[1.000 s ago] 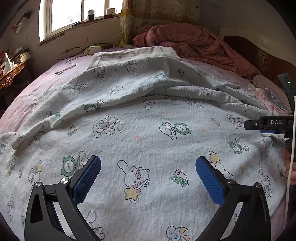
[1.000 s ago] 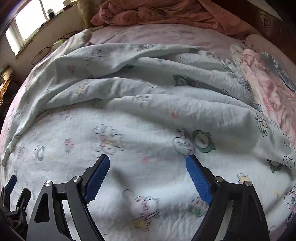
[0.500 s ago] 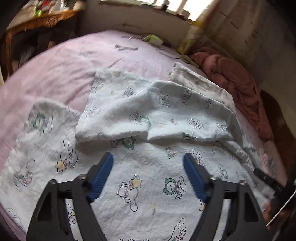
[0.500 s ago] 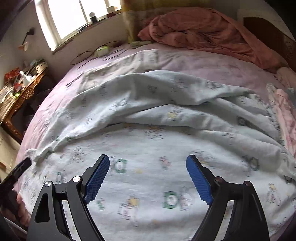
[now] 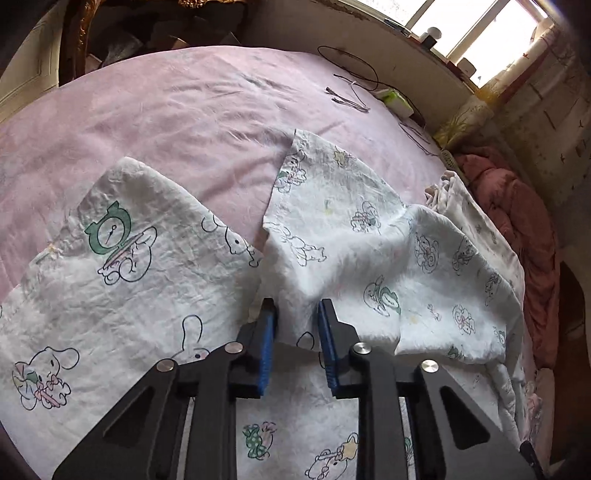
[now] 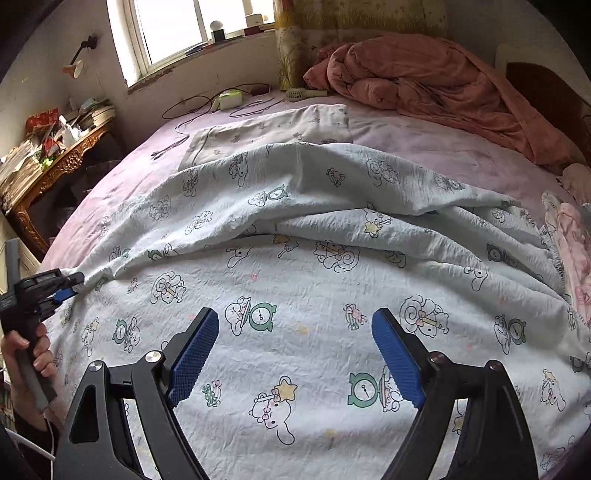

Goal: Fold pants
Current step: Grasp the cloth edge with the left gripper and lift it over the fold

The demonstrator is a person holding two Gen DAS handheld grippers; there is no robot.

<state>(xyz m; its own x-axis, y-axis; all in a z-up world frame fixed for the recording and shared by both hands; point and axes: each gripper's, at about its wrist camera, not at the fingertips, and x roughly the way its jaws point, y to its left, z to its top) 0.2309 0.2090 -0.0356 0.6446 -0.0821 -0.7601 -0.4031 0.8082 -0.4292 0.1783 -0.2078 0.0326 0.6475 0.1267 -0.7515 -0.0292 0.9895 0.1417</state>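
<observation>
My left gripper [image 5: 295,325] had just been closing; a second ago its fingers [image 5: 266,343] stood wide over flat cloth, now they pinched a raised fold of the pants [image 5: 369,258] at a leg's near edge. Grip looked made, so I judged the fold-over could start. My right gripper [image 6: 295,354] hung open above the cloth, holding nothing, fingers wide. Pants lay spread across the pink bed [image 5: 184,110], both leg ends toward the far-left side. Room: window [image 6: 166,26] beyond, rust quilt [image 6: 424,74] heaped far right, cluttered side table [image 6: 55,166] at left.
</observation>
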